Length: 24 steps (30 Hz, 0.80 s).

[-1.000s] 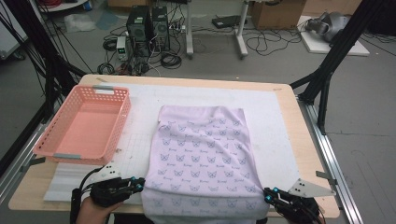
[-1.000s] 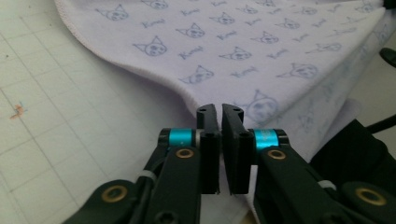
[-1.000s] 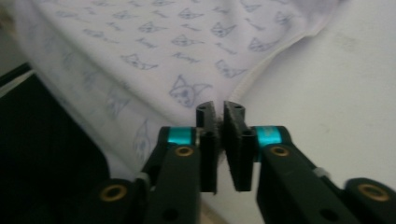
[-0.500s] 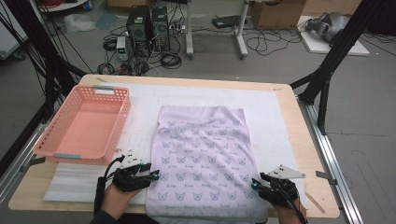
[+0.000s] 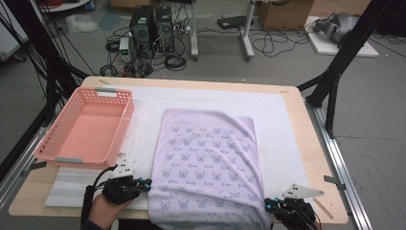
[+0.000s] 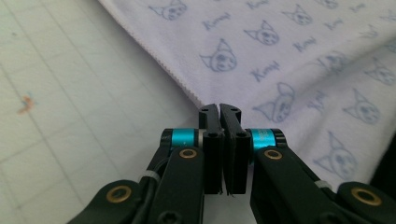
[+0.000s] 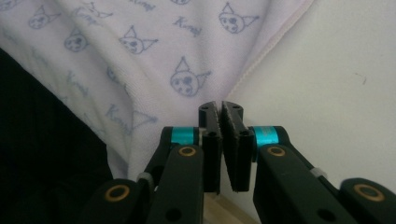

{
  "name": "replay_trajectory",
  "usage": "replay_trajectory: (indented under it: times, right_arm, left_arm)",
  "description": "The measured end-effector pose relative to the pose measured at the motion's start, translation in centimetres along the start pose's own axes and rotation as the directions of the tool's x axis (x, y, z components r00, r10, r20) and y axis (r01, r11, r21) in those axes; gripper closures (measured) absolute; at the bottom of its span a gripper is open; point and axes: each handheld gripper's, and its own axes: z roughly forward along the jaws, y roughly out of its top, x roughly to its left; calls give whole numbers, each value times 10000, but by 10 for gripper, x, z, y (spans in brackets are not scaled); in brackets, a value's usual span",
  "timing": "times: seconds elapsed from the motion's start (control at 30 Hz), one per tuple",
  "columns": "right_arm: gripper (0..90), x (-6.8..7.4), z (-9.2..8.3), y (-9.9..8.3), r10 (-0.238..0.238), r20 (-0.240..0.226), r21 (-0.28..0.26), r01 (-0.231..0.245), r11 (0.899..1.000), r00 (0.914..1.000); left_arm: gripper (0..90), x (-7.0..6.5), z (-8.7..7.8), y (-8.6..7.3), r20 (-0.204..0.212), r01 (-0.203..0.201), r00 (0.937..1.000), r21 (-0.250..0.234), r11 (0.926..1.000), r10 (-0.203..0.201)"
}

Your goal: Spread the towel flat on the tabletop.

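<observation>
Both grippers have shifted since the earlier frames: half a second ago they sat further in over the cloth's near portion, and now we find them drawn back out to its two near corners. We note that the jaws of each have just been closing. The left gripper (image 6: pixel 219 108) has its jaws pressed together at the hemmed edge of the lilac towel (image 5: pixel 210 163); the hem runs straight into the jaw tips, so we judge a pinch on the cloth's edge, though the fabric inside the pads is hidden. The right gripper (image 7: pixel 220 106) stands likewise, jaws together where the towel's corner comes to a point, with the cloth fanning away ahead and to its left. Beyond both claws the towel lies spread on the white mat (image 5: pixel 282 120), slightly rumpled near the right gripper. Well off past the left gripper's outer side stands the pink basket (image 5: pixel 122 124). We judge both near corners now secured, ready for a first fold away from the person.
</observation>
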Motion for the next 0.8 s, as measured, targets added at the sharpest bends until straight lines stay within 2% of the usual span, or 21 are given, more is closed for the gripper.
replay_trajectory:
  times: [0.07,0.1,0.17,0.23,0.33,0.43,0.47,0.5,0.53,0.57,0.6,0.67,0.8]
  right_arm:
    - [681,-1,-4,5,-66,285,-247,74,9997,9996]
    - [623,-3,-5,8,110,507,-556,-81,9984,9987]
    - [589,-9,-3,17,451,810,-1019,-367,9941,9957]
    - [586,-16,8,26,524,1067,-1306,-382,9907,9929]
    - [586,-17,30,38,350,1271,-1412,-169,9898,9913]
    - [587,-14,49,47,-49,1458,-1237,231,9920,9893]
    - [594,-14,54,49,-234,1598,-1042,404,9937,9869]
    - [628,-14,59,50,-312,1673,-852,460,9953,9854]
    - [677,-16,62,50,-407,1597,-903,557,9944,9863]
    - [764,-17,62,49,-319,1431,-974,462,9942,9892]
    - [853,-17,61,49,-375,1337,-951,505,9942,9903]
    - [874,-16,58,48,-396,1291,-784,500,9957,9908]
    - [884,-13,41,40,-449,687,-210,465,9987,9966]
  left_arm:
    - [763,0,-1,2,97,-35,9999,-319,9995,39]
    - [689,1,0,4,93,6,10000,-489,9988,-2]
    - [627,4,5,7,-88,105,9999,-665,9977,-111]
    - [545,6,14,12,-300,181,9993,-758,9970,-204]
    - [515,9,27,19,-529,94,9985,-797,9968,-137]
    - [539,7,39,21,-801,-283,9965,-597,9978,235]
    - [593,5,41,21,-1071,-592,9928,-564,9967,529]
    - [667,3,40,21,-1413,-961,9860,-446,9944,890]
    - [787,2,40,21,-1407,-996,9857,-433,9941,926]
    - [870,3,38,21,-1360,-980,9864,-332,9946,926]
    - [877,2,37,20,-1329,-1062,9859,-262,9940,1018]
    - [881,1,31,18,-1017,-1038,9895,-35,9946,1029]
    - [882,-3,15,11,-345,-1094,9933,269,9936,1103]
